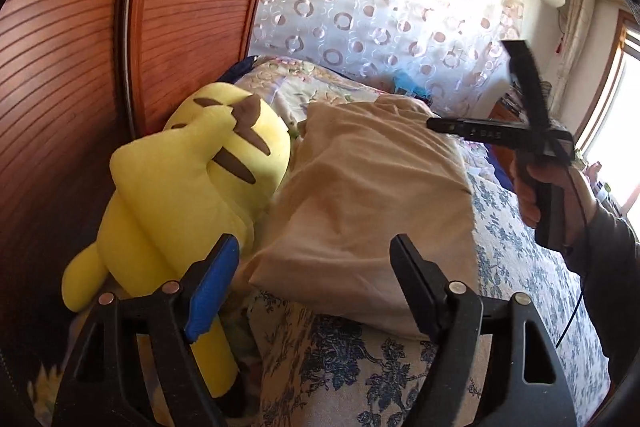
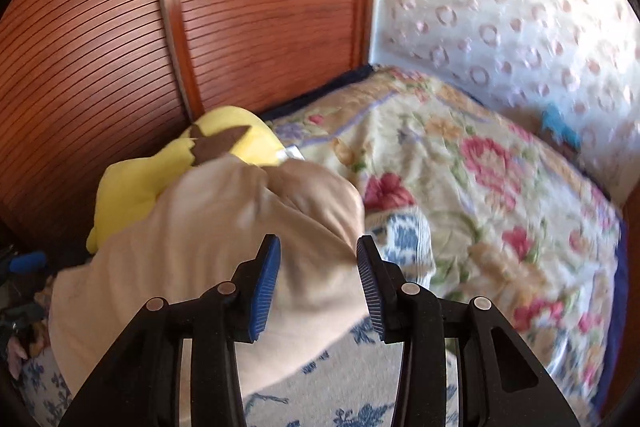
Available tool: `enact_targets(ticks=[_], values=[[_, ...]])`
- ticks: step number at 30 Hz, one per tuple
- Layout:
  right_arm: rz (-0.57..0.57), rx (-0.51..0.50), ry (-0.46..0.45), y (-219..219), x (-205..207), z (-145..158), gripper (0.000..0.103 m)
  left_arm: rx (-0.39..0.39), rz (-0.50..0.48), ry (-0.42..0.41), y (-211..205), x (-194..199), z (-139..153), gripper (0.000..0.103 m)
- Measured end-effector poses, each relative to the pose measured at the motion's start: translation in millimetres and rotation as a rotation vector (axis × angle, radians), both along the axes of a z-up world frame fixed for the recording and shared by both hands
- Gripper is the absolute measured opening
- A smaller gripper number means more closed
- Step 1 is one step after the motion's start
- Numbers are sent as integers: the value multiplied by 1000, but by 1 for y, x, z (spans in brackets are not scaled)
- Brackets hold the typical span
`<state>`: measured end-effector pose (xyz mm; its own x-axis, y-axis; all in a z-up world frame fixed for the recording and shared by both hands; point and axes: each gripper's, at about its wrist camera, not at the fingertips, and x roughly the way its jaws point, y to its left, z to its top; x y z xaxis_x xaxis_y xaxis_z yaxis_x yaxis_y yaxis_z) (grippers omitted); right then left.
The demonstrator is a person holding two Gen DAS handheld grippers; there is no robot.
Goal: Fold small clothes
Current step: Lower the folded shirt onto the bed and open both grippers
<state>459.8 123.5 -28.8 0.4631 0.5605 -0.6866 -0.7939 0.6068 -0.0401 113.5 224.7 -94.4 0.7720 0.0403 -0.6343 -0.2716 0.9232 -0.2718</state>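
Beige garment (image 1: 360, 195) beyond left claw (image 1: 316, 287)

Folded beige garment (image 1: 360, 187) is occupying the bed's (image 1: 520, 267) near centre. Yellow plush toy (image 1: 180, 195) is blocking its left side, pressing against the wooden slatted wall (image 1: 60, 107). Floral quilt (image 2: 480, 187) is lying open far right; right tool (image 1: 496, 131) is hovering over the garment's far right edge.

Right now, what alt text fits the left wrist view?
The open left gripper hovers over a folded beige cloth garment on a blue-flowered bedspread. A yellow plush toy lies beside it against a wooden slatted wardrobe.
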Motion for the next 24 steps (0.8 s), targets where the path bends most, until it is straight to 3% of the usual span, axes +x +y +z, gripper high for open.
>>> enact_targets(ticks=[3, 8, 9, 10, 14, 18, 19, 24], values=[[-30, 21, 57, -6, 8, -4, 48, 34, -14, -9, -7, -1, 5, 80], [-31, 53, 101, -7, 23, -4, 46, 49, -16, -19, -15, -4, 11, 81], [-11, 65, 108, -7, 24, -5, 20, 52, -15, -17, -17, -4, 11, 81], [14, 73, 117, -7, 27, -6, 6, 54, -19, -15, -20, -3, 11, 81], [-36, 99, -6, -10, 31, 3, 6, 82, -36, -11, -29, -4, 12, 81], [-88, 93, -50, -4, 33, 9, 6, 98, -37, -11, -35, -6, 14, 81], [-92, 92, -57, -4, 33, 11, 10, 100, -37, -11, -36, -6, 15, 81], [-100, 109, -49, -12, 18, 18, 12, 120, -35, -15, -43, -8, 21, 81]])
